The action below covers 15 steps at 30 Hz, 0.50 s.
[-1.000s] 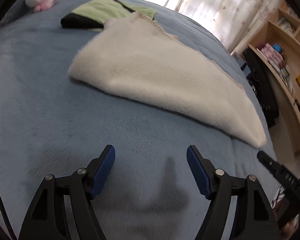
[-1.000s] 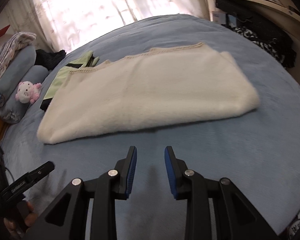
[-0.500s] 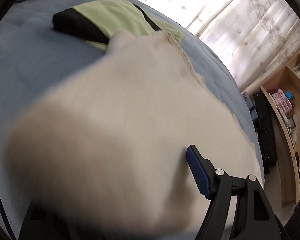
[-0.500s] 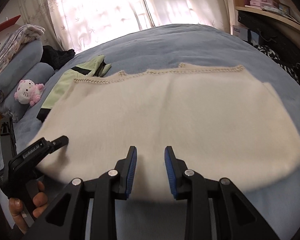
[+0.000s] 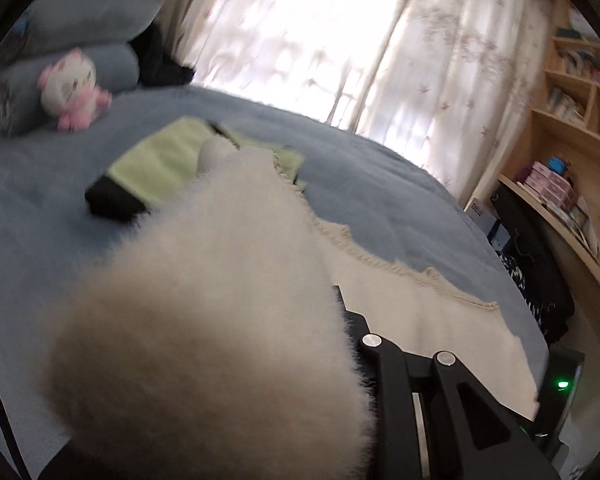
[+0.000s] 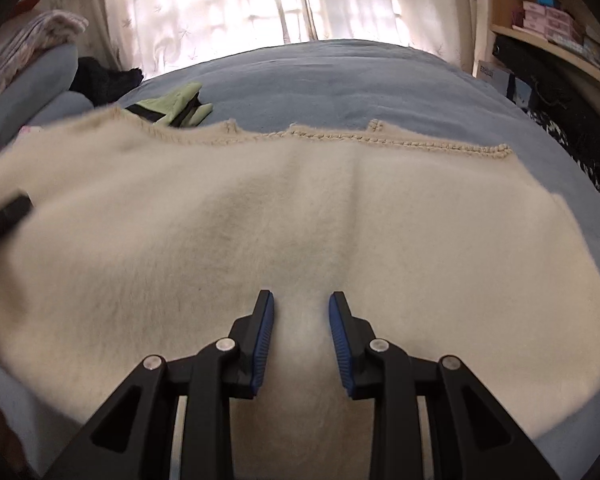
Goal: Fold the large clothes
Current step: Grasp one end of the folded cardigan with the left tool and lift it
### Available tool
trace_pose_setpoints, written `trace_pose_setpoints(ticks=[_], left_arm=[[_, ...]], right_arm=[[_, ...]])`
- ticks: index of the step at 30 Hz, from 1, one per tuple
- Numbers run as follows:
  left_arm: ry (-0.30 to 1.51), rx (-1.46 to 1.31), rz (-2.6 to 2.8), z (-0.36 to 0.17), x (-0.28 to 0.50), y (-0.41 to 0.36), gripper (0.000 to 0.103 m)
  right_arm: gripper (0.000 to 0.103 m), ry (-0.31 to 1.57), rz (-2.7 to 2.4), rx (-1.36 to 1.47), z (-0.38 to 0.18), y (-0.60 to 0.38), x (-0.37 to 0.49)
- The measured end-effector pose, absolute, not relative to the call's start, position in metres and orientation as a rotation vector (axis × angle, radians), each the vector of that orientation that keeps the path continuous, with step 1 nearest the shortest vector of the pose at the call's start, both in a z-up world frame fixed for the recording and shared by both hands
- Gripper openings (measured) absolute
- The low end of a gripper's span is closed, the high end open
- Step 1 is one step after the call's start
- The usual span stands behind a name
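Observation:
A fluffy cream garment with a crocheted edge lies folded across the blue bed. My left gripper is closing its jaws on the garment's left end. That end is bunched up and lifted, and it hides the left finger; only the right finger shows. In the right wrist view a black part of the left gripper sticks out at the left edge. My right gripper hovers over the garment's near edge, jaws a narrow gap apart with nothing between them.
A green and black garment lies folded behind the cream one. Grey pillows and a pink plush toy sit at the head of the bed. Wooden shelves and dark bags stand along the right side.
My left gripper went from open over bare bedding to closing on the cream garment's end and lifting it. My right gripper moved forward over the garment's near edge.

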State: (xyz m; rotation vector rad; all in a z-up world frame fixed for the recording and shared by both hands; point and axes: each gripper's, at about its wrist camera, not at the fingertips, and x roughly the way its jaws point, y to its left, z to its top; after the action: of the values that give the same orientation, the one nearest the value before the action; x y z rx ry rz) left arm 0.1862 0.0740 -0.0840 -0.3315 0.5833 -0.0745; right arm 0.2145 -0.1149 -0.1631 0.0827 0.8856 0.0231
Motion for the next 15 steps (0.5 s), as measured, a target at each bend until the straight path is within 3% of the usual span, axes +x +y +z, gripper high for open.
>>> trace_pose_setpoints(ticks=[11, 15], left_arm=[[0.455, -0.016, -0.224, -0.003, 0.162, -0.054, 0.02], [0.458, 0.032, -0.3, 0.003, 0.167, -0.117, 0.02]], right_arm=[[0.028, 0.978, 0.187, 0.429, -0.164, -0.177, 0.193], [0.029, 0.911, 0.059, 0.526, -0.145, -0.236, 0.152]])
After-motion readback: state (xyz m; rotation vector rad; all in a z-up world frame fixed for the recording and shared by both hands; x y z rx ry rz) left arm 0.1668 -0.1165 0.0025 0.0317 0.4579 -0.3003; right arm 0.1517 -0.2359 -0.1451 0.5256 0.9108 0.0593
